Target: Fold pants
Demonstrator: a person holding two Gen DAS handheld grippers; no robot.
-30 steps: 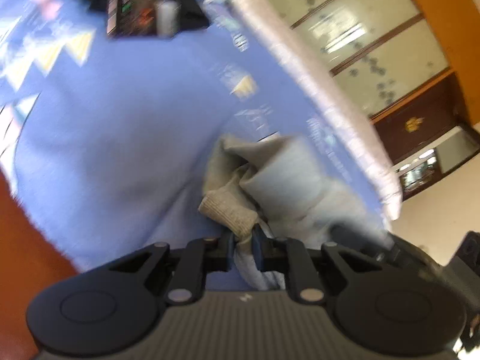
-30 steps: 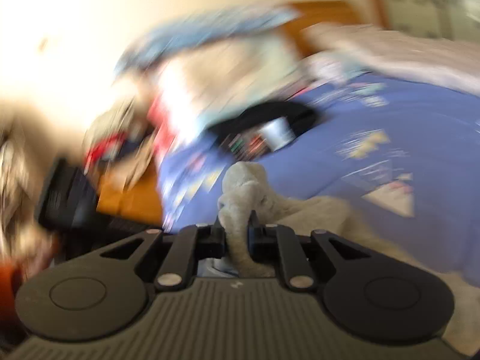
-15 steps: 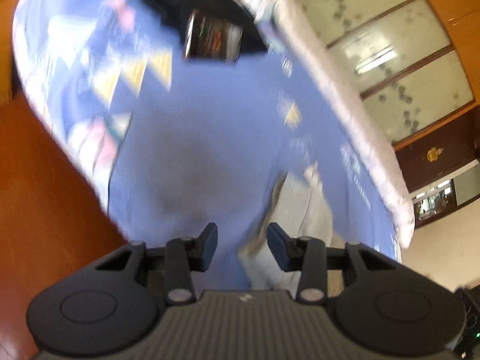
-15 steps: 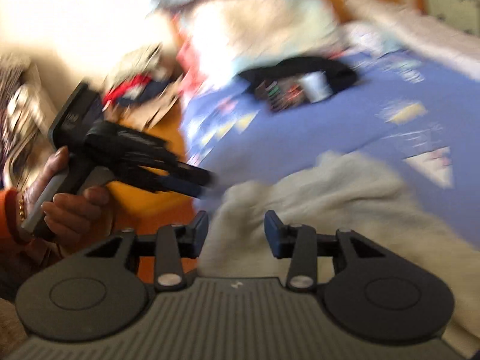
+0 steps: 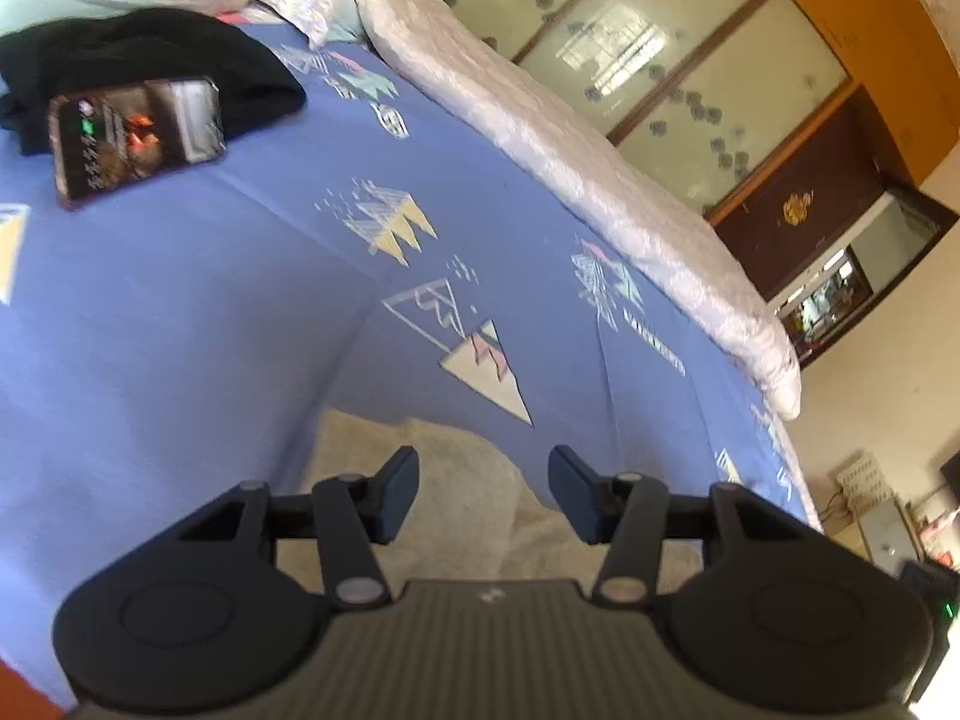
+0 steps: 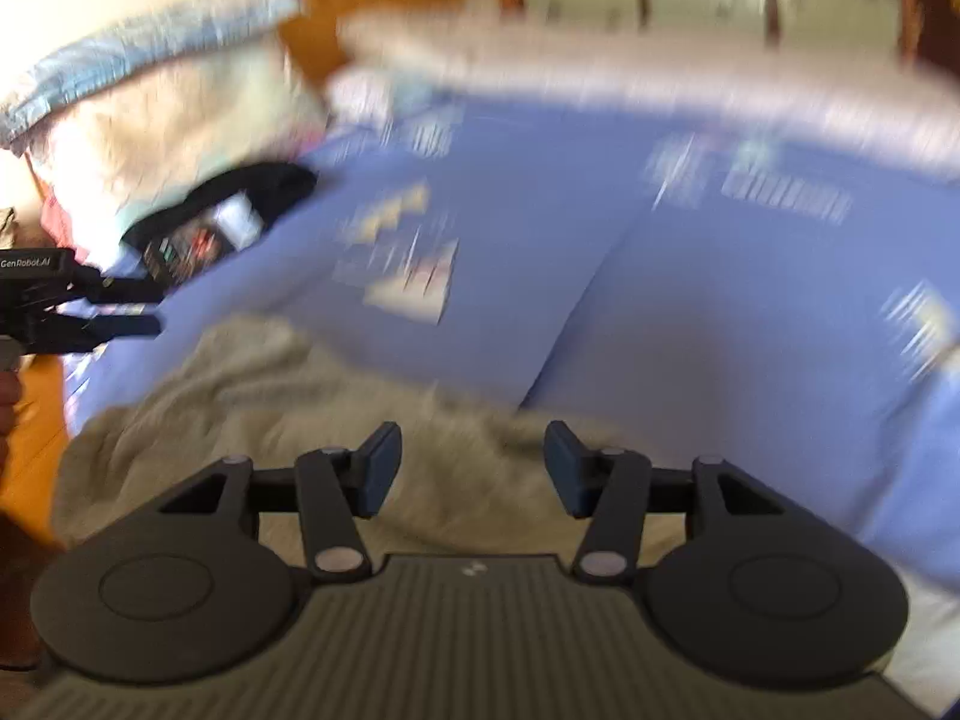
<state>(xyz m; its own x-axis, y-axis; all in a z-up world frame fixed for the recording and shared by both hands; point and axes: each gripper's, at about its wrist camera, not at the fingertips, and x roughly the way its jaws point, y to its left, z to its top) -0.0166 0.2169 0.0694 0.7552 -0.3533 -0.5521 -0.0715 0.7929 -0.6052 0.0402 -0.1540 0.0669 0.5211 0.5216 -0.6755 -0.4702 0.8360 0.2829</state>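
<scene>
Now you're between grasps: both grippers hang empty over the pants (image 5: 456,498), which lie rumpled on the blue sheet (image 5: 180,312) at 6 o'clock in each view. Left gripper (image 5: 483,495): fingers spread wide, nothing between them. Right gripper (image 6: 474,474): same, wide open, holding nothing. Right view is blurred; pants there spread from 6 to 9 o'clock, left gripper at 9 o'clock. Phone (image 5: 135,135) sits at 10 o'clock, well apart. Next move probably calls for flattening the heap, then pinching an edge or cuff. A second ago both jaws clamped the cloth; since then they've let go.
</scene>
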